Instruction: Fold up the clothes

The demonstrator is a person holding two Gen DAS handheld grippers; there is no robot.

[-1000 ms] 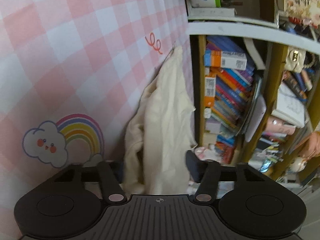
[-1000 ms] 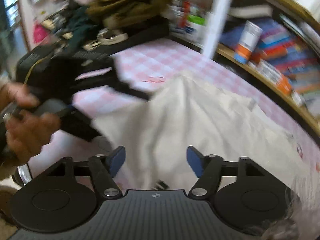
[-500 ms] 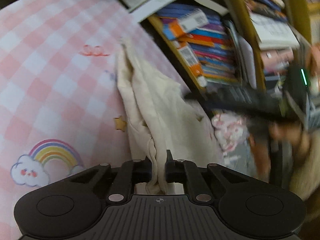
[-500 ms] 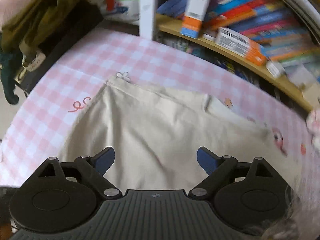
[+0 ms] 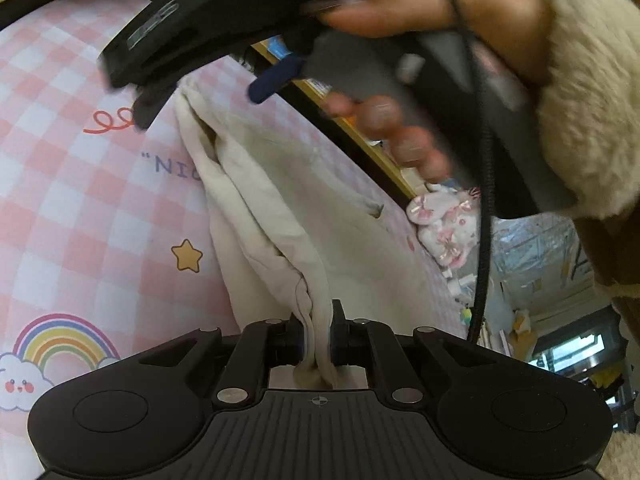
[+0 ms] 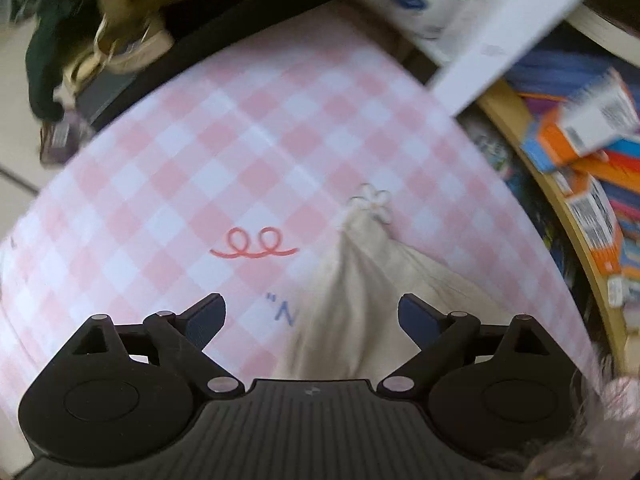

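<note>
A cream garment (image 5: 280, 200) lies bunched on the pink checked cover, running away from me to a far corner (image 6: 360, 216). My left gripper (image 5: 318, 336) is shut on a gathered fold of its near edge, and the cloth rises from the cover into the jaws. My right gripper (image 6: 312, 316) hangs above the garment's far end (image 6: 360, 300), pointing steeply down. Its jaws are opening wide, with the cloth below them and nothing pinched. In the left wrist view the right gripper (image 5: 208, 96) crosses the top, held by a person's hand (image 5: 420, 12).
The pink checked cover (image 5: 80, 184) carries rainbow, star and squiggle prints. A bookshelf (image 6: 580, 160) packed with books runs along its right edge. Dark clothes (image 6: 100, 20) are piled at the far end. A pink plush toy (image 5: 444, 220) lies on the floor beside it.
My left gripper closed on the garment's near edge, lifted it and rolled. My right gripper swept across to the garment's far corner, its jaws spreading wider, and now crosses the left view.
</note>
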